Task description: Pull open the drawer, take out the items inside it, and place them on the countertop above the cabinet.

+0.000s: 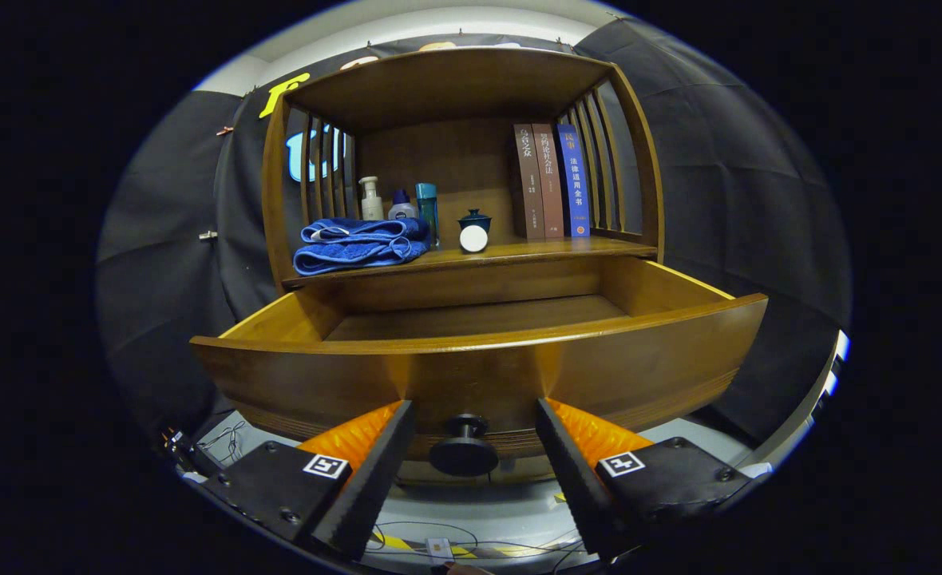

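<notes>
Drawer [479,351], pulled open at frame centre, looks rigid and heavy; its small round knob [464,447], the evident hold, sits between the released tool's [475,447] spread fingers, untouched.

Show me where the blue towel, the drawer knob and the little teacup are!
blue towel [359,243], gripper view, middle of its folded front.
drawer knob [464,454], gripper view, round black face, between the open fingers.
teacup [474,220], gripper view, its dark lid.

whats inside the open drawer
The drawer shows bare wooden floor toward the back; its front panel hides the near part. The gripper is open around the knob.
</notes>
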